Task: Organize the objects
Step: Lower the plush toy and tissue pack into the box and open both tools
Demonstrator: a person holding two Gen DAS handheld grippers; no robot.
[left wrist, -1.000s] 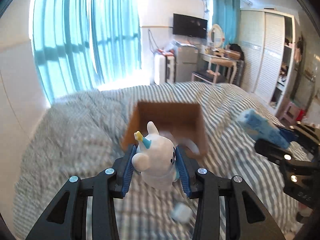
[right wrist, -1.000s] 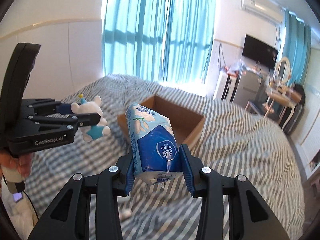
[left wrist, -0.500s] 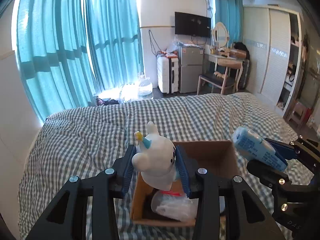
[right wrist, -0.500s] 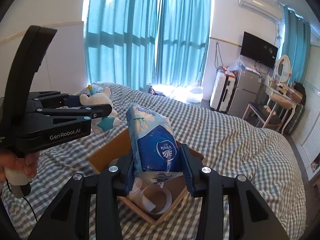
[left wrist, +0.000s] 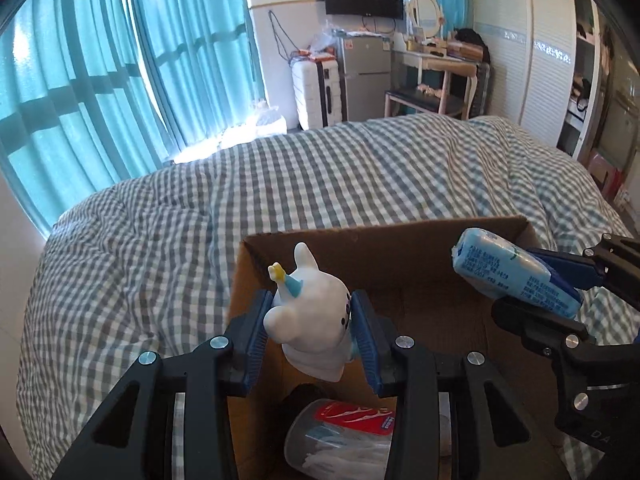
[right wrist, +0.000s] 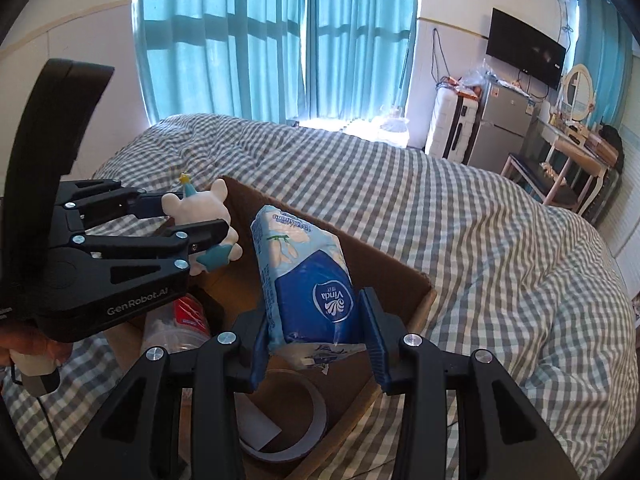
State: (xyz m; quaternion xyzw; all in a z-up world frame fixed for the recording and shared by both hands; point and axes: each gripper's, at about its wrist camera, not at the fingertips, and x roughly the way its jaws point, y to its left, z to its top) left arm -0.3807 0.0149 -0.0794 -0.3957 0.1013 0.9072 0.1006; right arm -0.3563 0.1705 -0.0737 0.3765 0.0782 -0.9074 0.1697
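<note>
White plush toy (left wrist: 316, 320) and tissue pack (right wrist: 308, 280) sit clamped in both grippers, seemingly above the box (left wrist: 400, 248).

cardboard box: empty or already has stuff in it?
Not empty. The cardboard box already holds a clear plastic container and a tape roll.

Plush toy (left wrist: 316, 320): white, blue hat; tissue pack (right wrist: 308, 280): blue and white; box (left wrist: 400, 256): brown; bed cover (left wrist: 200, 208): grey-white check; curtains (right wrist: 280, 32): teal
</note>
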